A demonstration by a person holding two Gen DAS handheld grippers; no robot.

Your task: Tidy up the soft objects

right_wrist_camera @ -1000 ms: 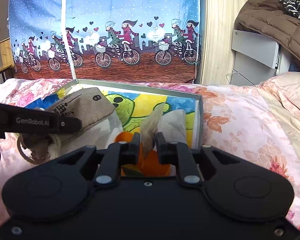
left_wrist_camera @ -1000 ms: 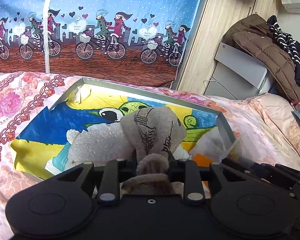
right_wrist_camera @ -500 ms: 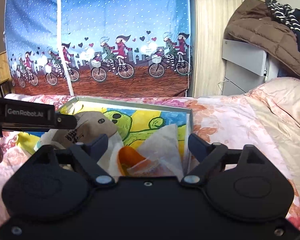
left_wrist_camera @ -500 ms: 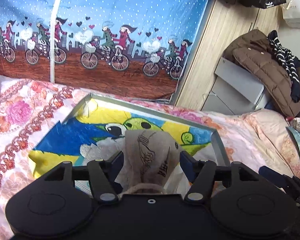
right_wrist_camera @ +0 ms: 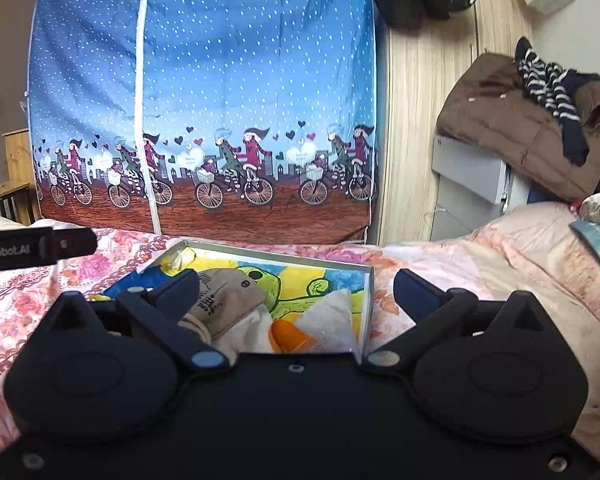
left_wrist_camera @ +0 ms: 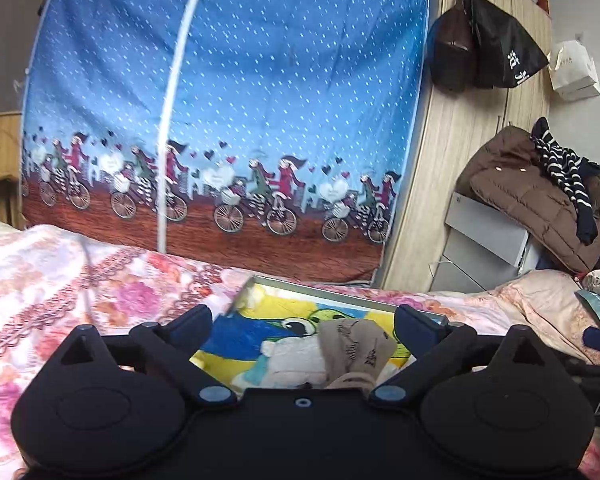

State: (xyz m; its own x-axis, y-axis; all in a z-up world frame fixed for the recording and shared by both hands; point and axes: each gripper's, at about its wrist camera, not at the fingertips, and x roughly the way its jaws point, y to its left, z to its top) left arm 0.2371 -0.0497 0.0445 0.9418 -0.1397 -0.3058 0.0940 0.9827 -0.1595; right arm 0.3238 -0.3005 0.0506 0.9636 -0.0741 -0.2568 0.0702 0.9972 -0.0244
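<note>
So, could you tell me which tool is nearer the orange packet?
Right. Right tool hovers just behind the orange packet; left tool is further left, behind the beige pouch. Jaws opening, both empty.

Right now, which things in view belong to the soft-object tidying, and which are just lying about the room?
Part of the job:
- cartoon-lined tray on the bed
- beige drawstring pouch
- white plush
- clear bag with orange item
- left claw and right claw, both opening, nothing between

Lying about:
- brown jacket
- striped garment
- hanging bags
- floral bedspread
</note>
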